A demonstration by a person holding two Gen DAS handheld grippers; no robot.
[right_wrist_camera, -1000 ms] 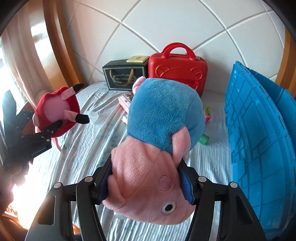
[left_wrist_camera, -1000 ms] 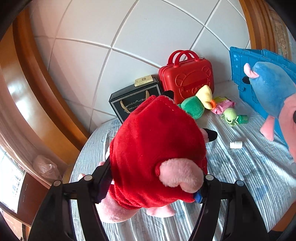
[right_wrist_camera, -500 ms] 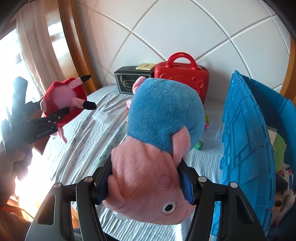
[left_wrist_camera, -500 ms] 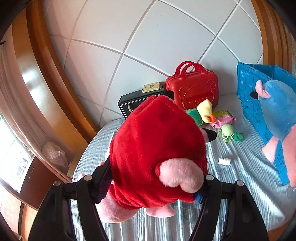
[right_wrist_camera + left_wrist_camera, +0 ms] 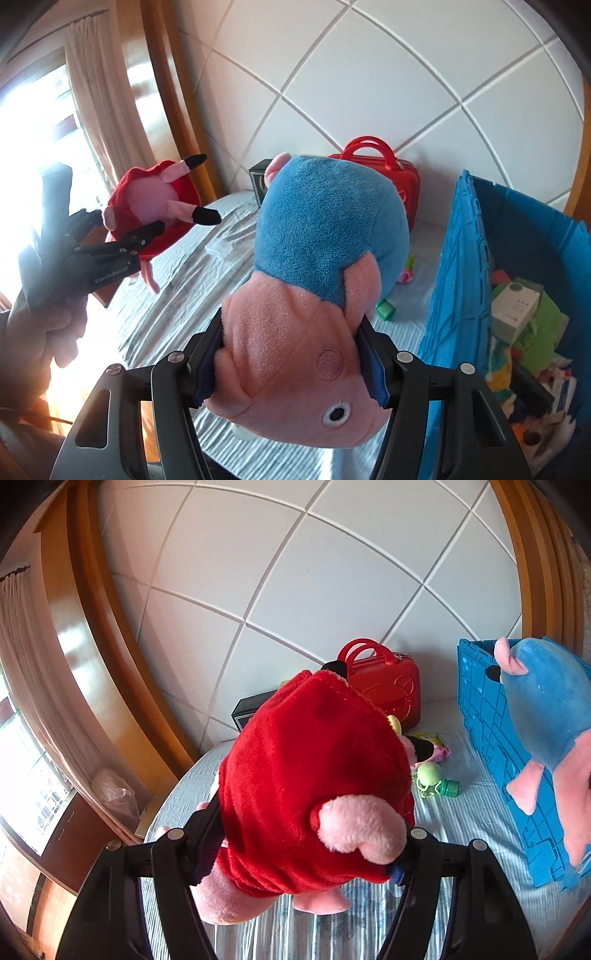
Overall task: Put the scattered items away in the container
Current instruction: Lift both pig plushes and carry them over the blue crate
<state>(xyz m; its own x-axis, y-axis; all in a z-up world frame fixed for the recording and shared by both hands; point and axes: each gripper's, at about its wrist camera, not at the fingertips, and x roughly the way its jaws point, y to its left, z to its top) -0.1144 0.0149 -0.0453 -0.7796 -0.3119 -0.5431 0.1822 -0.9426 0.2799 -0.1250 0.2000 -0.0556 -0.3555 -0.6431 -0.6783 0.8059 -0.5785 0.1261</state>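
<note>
Left wrist view: your left gripper is clamped on the red-dressed pig plush, held up above the striped bedsheet. Beyond it lie a green toy and a red case by the wall, with the blue crate at right.

Right wrist view: your right gripper is clamped on the blue-dressed pig plush's pink head, just left of the blue crate's wall. Inside the crate sit a white box and mixed items.
</note>
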